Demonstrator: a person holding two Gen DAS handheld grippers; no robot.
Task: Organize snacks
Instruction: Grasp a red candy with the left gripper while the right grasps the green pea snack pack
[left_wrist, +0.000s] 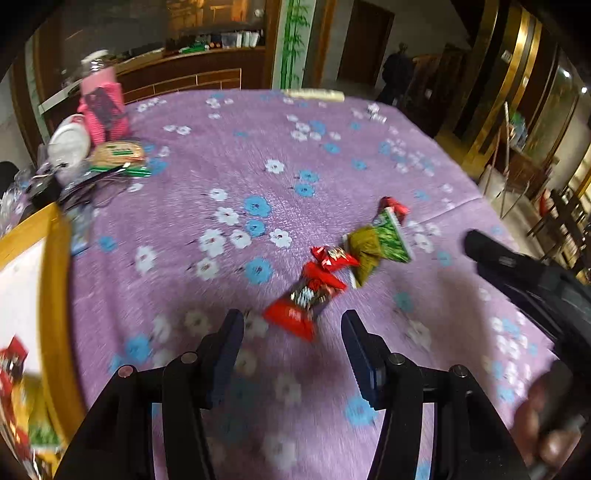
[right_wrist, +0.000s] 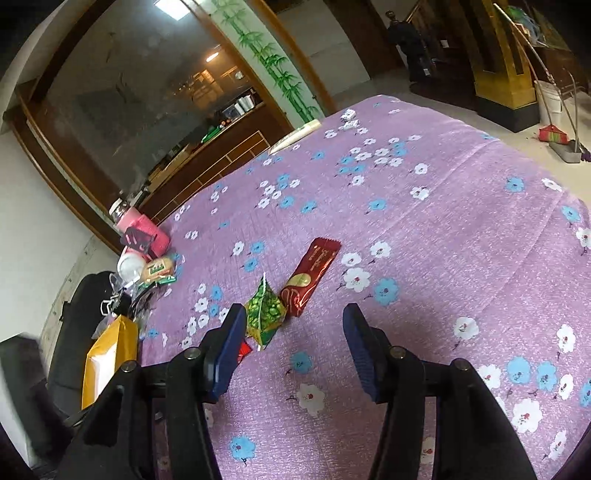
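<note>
Open floral cloth across the middle and far side of the table (right_wrist: 461, 221). Loose snack packets (left_wrist: 332, 266) clustered toward the near edge. Clutter, pink box (left_wrist: 105, 105) included, crowding the far left corner; yellow-rimmed tray (left_wrist: 55, 295) blocking the left edge.

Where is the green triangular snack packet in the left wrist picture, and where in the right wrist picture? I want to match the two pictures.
Left wrist view: the green triangular snack packet lies right of centre on the purple flowered tablecloth, beyond the open left gripper.
Right wrist view: the packet lies low of centre, just ahead of the open right gripper, beside a dark red bar.
Shared landmark: the pink box at the table's far left.
</note>
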